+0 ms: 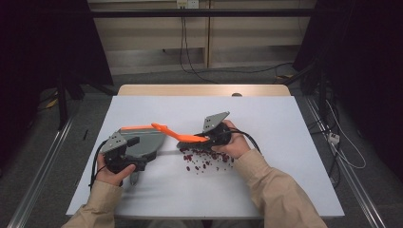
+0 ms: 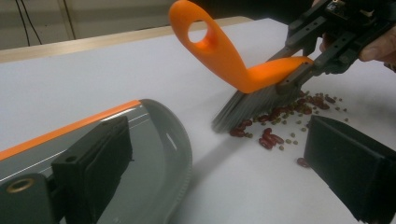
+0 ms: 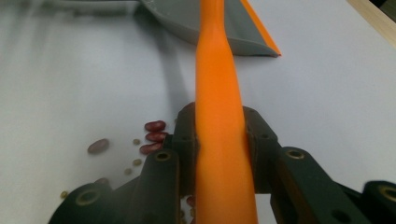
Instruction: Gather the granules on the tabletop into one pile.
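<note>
The high view looks forward and down on the white table (image 1: 266, 190) from above the person's side. The left gripper view sits low and close, facing the brush (image 2: 243, 70) and beans (image 2: 271, 137). The right gripper view looks along that brush's handle toward the dustpan (image 3: 187, 18); all three share them.

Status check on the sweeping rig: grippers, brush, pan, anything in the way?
Right gripper clamped on orange-handled grey-bristle brush. Left gripper at grey plastic dustpan with orange lip, grip unclear. Red beans scattered beside bristles, outside pan. Path clear.
</note>
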